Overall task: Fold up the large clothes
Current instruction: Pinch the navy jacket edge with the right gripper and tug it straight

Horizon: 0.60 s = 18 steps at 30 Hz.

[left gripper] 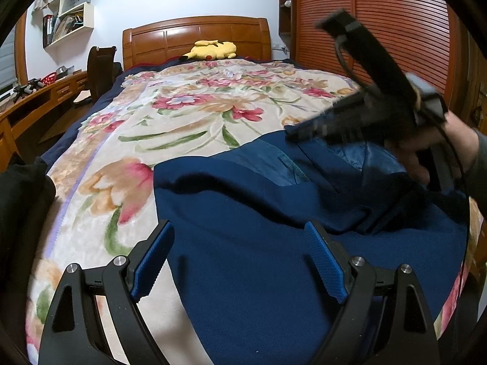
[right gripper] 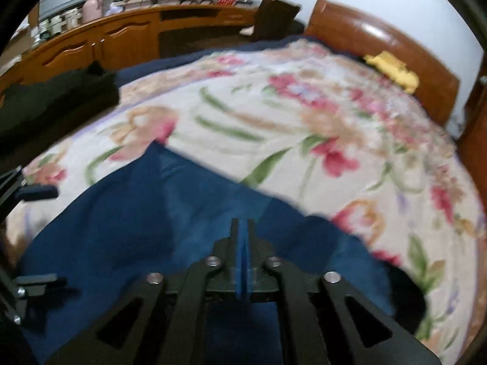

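A floral blanket (left gripper: 188, 121) fills the centre of both views. At upper centre, a yellow plush toy (left gripper: 213, 50) lies against the wooden headboard (left gripper: 194, 36). A slatted wardrobe (left gripper: 380, 24) occupies the upper right, wall shelves (left gripper: 68, 15) the upper left, above a desk (left gripper: 45, 94).

Navy blue garment (left gripper: 274, 243), cream blanket (left gripper: 182, 115) patterned with pink, orange and green flowers, yellow plush toy (left gripper: 213, 50), reddish-brown wooden headboard (left gripper: 170, 39), blue-padded black fingers (left gripper: 153, 261).

No readable text or labels.
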{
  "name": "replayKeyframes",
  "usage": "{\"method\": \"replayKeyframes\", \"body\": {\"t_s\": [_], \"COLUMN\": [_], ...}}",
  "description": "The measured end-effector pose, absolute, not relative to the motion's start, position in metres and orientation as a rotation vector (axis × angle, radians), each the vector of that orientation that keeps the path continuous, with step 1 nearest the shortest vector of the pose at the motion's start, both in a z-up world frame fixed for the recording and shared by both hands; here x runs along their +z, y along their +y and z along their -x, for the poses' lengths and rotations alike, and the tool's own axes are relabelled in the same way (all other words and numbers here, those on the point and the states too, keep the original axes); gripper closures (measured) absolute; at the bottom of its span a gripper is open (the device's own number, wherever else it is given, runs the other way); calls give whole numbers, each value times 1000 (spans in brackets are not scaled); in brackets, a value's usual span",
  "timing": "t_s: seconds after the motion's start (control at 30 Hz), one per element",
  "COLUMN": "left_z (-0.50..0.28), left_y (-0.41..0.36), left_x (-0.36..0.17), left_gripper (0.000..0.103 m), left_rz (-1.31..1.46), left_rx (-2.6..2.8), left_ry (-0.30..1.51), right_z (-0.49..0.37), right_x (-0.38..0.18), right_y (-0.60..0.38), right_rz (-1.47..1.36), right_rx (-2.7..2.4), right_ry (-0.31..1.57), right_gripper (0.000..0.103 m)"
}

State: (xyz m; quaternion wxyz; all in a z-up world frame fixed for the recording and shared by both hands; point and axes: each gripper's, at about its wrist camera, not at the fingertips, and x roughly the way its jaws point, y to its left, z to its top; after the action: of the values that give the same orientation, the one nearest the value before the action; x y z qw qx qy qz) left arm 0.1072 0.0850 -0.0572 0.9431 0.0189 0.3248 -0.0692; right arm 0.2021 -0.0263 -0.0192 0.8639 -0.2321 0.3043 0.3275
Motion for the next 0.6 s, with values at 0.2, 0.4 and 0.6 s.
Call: {"method": "replayKeyframes", "body": {"t_s": [0.2,0.4,0.6], "left_z": [-107,-105,-105], "left_y": [83,83,83], "left_x": [-56,-55,-56], "left_gripper": [15,15,15], "left_rz": [-46,-42,-42], "left_rx": [-141,-140,-141], "left_ry": [660,658,658], "right_z": [-201,-206,-201], "right_x": [-45,-59,-50], "right_y": [-27,-28,-16], "right_rz": [466,458,599], "right_rx": [770,885,817], "right_ry": [746,854,734], "right_gripper": [46,66,100]}}
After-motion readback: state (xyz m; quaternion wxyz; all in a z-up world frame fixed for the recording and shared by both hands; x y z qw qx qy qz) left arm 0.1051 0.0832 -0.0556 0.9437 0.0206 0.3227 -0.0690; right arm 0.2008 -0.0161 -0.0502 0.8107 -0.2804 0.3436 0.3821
